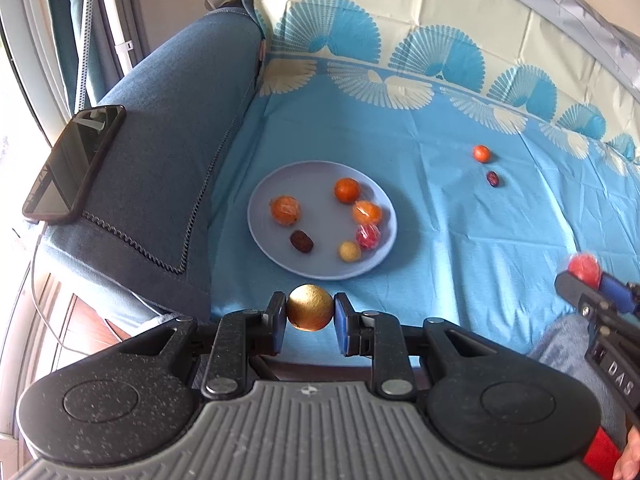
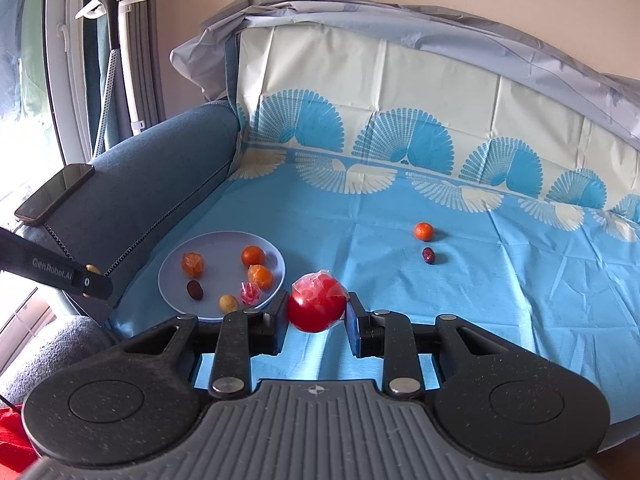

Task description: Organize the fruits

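I'm holding a golden-brown fruit (image 1: 311, 307) in the left hand-held gripper (image 1: 311, 312), pads pressing it on both sides, hovering just short of the plate (image 1: 320, 268). I'm holding a red wrapped fruit (image 2: 317, 303) in the right hand-held gripper (image 2: 318, 312), jaws clamping it, near the plate's right edge. The plate is sitting on the blue cloth (image 1: 440, 240) covering the sofa seat, close to the armrest (image 1: 168, 152). It's carrying three oranges (image 1: 347, 190), a dark date (image 1: 302, 241), a small yellow fruit (image 1: 349, 251) and a small red wrapped fruit (image 1: 367, 236) touching one orange. I'm seeing one more orange (image 1: 481, 153) and another date (image 1: 493, 178) lying on the cloth well apart from the plate, the two near each other but not touching. A phone (image 1: 74, 164) is lying on the armrest. The right gripper is showing at the right edge of the left view with its red fruit.
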`<state>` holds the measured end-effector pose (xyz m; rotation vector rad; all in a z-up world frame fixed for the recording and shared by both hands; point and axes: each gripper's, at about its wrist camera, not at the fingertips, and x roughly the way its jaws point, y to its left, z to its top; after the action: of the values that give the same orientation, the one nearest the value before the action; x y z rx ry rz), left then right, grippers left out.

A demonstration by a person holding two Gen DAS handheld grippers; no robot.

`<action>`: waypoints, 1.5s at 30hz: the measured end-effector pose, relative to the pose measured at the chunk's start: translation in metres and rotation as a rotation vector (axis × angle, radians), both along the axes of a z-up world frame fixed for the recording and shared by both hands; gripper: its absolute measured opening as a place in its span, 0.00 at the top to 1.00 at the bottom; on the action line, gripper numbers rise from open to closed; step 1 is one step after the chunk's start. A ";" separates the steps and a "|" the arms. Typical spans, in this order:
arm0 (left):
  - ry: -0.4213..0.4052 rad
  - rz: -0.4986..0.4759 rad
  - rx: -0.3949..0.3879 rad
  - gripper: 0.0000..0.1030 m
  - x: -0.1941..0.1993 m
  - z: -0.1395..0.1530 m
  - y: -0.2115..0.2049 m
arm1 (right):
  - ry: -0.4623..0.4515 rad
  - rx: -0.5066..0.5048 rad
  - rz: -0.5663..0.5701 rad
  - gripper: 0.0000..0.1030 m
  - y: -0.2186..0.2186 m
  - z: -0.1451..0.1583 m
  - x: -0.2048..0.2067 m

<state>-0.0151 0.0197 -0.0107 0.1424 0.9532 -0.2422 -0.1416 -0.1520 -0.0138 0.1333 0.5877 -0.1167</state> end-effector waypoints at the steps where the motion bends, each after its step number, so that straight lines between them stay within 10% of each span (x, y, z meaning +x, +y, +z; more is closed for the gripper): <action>1: -0.002 0.009 -0.001 0.73 0.006 0.001 0.002 | 0.002 0.000 0.007 0.70 0.001 -0.001 0.004; 29: 0.175 -0.046 -0.002 0.72 0.172 -0.096 -0.015 | 0.218 -0.018 0.265 0.70 0.063 -0.094 0.201; 32: 0.127 -0.042 0.006 0.06 0.175 -0.092 -0.017 | 0.238 -0.027 0.304 0.69 0.066 -0.100 0.214; 37: 0.006 -0.063 -0.018 0.00 0.159 -0.065 -0.008 | 0.196 -0.030 0.294 0.18 0.056 -0.083 0.214; 45: 0.052 0.045 0.058 0.00 0.092 -0.053 0.014 | 0.252 0.021 0.236 0.04 0.037 -0.055 0.136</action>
<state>0.0765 0.0337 -0.0641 0.1682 1.0142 -0.1771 -0.0052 -0.1150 -0.0692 0.0693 0.8518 0.1031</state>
